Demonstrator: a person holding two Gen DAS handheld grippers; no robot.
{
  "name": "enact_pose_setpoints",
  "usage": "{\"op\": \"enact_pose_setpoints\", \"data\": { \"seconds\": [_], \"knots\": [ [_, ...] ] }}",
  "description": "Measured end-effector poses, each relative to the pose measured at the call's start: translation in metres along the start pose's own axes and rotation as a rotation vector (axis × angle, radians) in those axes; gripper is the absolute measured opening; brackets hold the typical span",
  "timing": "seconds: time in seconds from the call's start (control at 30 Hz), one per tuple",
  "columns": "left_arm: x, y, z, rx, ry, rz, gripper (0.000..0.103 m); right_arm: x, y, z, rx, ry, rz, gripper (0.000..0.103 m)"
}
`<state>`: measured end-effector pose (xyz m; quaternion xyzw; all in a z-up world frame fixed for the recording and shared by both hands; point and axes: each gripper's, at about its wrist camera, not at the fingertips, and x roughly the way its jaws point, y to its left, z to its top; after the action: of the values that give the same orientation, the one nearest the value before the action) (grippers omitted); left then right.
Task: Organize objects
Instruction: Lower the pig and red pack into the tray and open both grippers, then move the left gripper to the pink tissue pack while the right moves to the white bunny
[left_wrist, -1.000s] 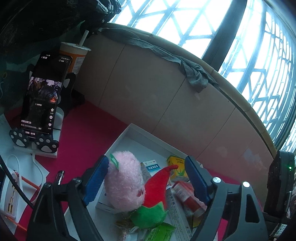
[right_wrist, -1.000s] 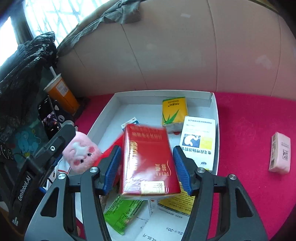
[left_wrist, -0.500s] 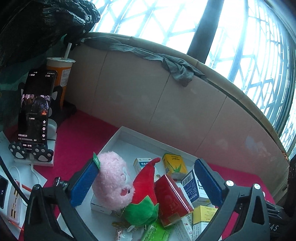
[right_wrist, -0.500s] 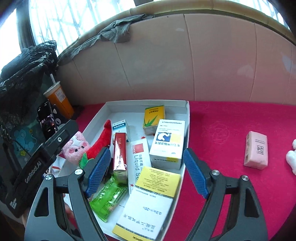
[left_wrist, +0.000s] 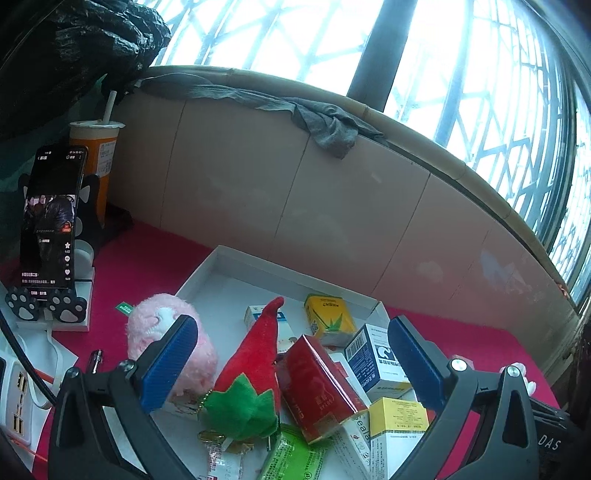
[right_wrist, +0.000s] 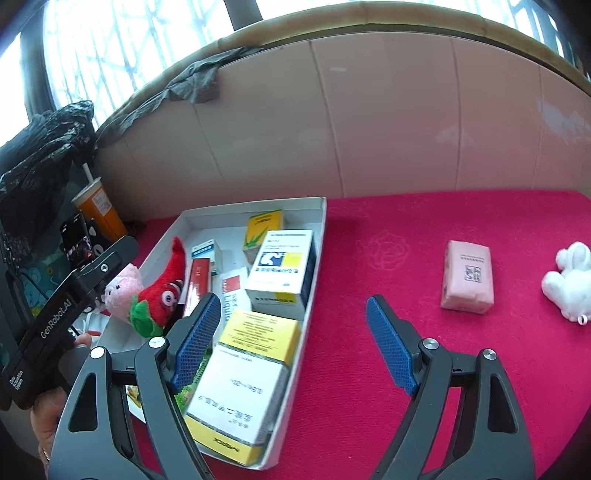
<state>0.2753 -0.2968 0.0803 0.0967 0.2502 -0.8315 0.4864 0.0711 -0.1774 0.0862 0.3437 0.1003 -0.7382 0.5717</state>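
A white tray (left_wrist: 295, 273) (right_wrist: 321, 221) on the red cloth holds several medicine boxes, a red box (left_wrist: 317, 384) (right_wrist: 197, 280), a red chili plush (left_wrist: 258, 354) (right_wrist: 166, 284) and a green packet (left_wrist: 291, 458). A pink plush (left_wrist: 162, 325) (right_wrist: 122, 288) lies at the tray's left edge, behind my left finger. My left gripper (left_wrist: 291, 354) hangs open above these toys, gripping nothing. My right gripper (right_wrist: 293, 328) is open and empty over the tray's right rim. Farther right on the cloth lie a pink packet (right_wrist: 467, 277) and a white plush (right_wrist: 569, 284).
A phone on a paw stand (left_wrist: 51, 218), an orange cup with a straw (left_wrist: 96, 158), a power strip (left_wrist: 14, 398) and a pen (left_wrist: 94, 360) crowd the left. A beige panel wall with a grey cloth (left_wrist: 325, 125) on its ledge closes the back.
The right gripper let the red box go into the tray, opened wider and swung right over the cloth. The left jaws widened and drew back from the pink plush.
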Motion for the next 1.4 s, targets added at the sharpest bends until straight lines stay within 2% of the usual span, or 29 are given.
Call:
{"op": "enact_pose_setpoints", "data": {
  "seconds": [0.23,0.63,0.8,1.0,1.23,1.33,1.4],
  "knots": [
    [0.002,-0.016,-0.005,0.054,0.017,-0.024,0.103,-0.01,-0.035,-0.004,0.087,-0.011,-0.045,0.082],
    [-0.002,-0.051,-0.018,0.185,0.035,-0.08,0.103,-0.026,-0.081,-0.009,0.133,-0.032,-0.134,0.082],
    [-0.004,-0.064,-0.023,0.234,0.039,-0.097,0.103,-0.041,-0.109,-0.01,0.118,-0.072,-0.228,0.082],
    [-0.013,-0.08,-0.027,0.238,0.056,-0.202,0.103,-0.072,-0.162,-0.011,0.166,-0.12,-0.361,0.082],
    [-0.016,-0.124,-0.046,0.35,0.111,-0.296,0.103,-0.106,-0.227,-0.024,0.264,-0.131,-0.462,0.082],
    [-0.013,-0.15,-0.054,0.38,0.172,-0.33,0.103,-0.106,-0.25,-0.028,0.285,-0.102,-0.491,0.082],
    [-0.008,-0.171,-0.06,0.413,0.214,-0.327,0.103,-0.098,-0.258,-0.025,0.274,-0.071,-0.477,0.082]
  ]
}}
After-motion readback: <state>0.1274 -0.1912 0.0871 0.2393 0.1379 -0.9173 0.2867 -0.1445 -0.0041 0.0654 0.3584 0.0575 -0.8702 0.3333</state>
